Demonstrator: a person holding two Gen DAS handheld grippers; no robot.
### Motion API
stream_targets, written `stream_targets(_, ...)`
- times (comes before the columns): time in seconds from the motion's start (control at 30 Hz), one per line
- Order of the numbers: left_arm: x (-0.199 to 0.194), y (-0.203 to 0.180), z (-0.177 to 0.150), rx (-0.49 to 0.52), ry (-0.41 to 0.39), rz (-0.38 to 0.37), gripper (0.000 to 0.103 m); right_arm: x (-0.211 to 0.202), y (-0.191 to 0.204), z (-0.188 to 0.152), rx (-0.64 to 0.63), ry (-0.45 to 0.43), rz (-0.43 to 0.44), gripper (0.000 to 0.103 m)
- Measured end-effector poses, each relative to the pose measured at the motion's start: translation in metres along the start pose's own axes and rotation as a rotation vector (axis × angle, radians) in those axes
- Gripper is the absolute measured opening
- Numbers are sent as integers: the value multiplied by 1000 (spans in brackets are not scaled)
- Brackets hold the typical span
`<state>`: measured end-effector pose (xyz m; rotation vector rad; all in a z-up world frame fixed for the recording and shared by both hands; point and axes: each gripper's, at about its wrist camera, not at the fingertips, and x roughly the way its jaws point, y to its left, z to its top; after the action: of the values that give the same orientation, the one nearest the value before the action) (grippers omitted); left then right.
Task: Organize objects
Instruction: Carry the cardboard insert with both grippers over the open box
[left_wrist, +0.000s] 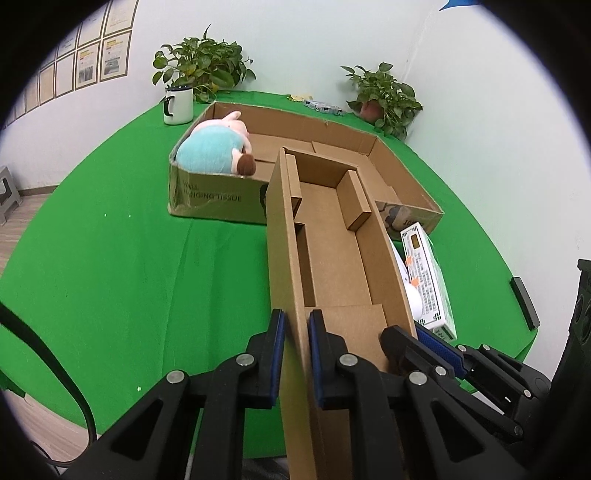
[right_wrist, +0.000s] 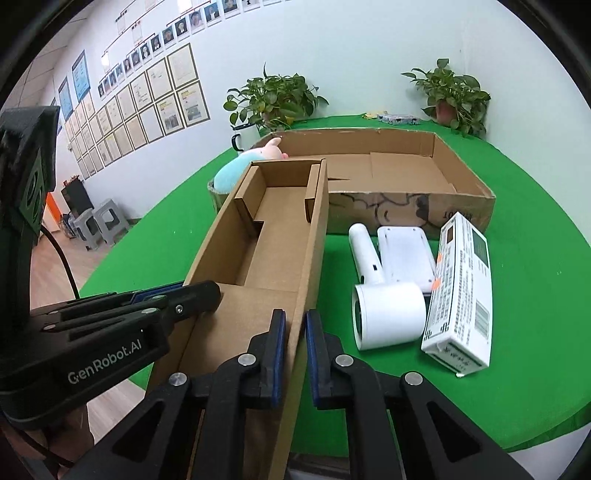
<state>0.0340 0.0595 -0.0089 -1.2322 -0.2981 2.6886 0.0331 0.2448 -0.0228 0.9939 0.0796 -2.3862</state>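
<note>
A long, narrow brown cardboard tray with folded inner partitions (left_wrist: 332, 236) is being held above the near edge of the green-clothed round table (left_wrist: 129, 277), its far end reaching toward the large, shallow open cardboard box (left_wrist: 406, 177) that is sitting toward the far side of the table. The left gripper (left_wrist: 295, 354) is being pressed onto the tray's left wall, one pad on each face, and the right gripper (right_wrist: 295, 350) is likewise being pinched onto its right wall. For the step to go well, both grips would probably need to be kept level and moved together, so that the thin walls are not being twisted or bowed. At the far left of the table a white mug (left_wrist: 179, 105) and a potted plant (left_wrist: 205, 64) are standing; a blue-and-pink plush toy (left_wrist: 218, 147) is lying in the large box's left end. Right of the tray, a white hair dryer (right_wrist: 384, 295), a flat white device (right_wrist: 406, 254) and a white printed carton (right_wrist: 461, 291) are lying close together, crowding the table in front of the box. A second potted plant (right_wrist: 452, 96) is standing at the far right edge.
</note>
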Motion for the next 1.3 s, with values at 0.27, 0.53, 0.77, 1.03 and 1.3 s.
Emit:
stream_targets(0.27,-7,-11,31,36,-60,-5,12,-14,-2,33,-4,-74,-13,8)
stream_targets(0.53,-12,-26,89,98,-136,-7,12,-24,-6,84,3,-148,-24,8)
stream_targets(0.77,-9,-35,149,141,-159,4,12,-23,-11,149,9,-180,-32,8)
stream_targets(1.03,25,-29,216,132,-112,8,12,22,-28,229,15,-122,-29,8)
stream_targets(1.3,86,-11,260,114,-43,51,12,111,-60,296,48,-9,11,8)
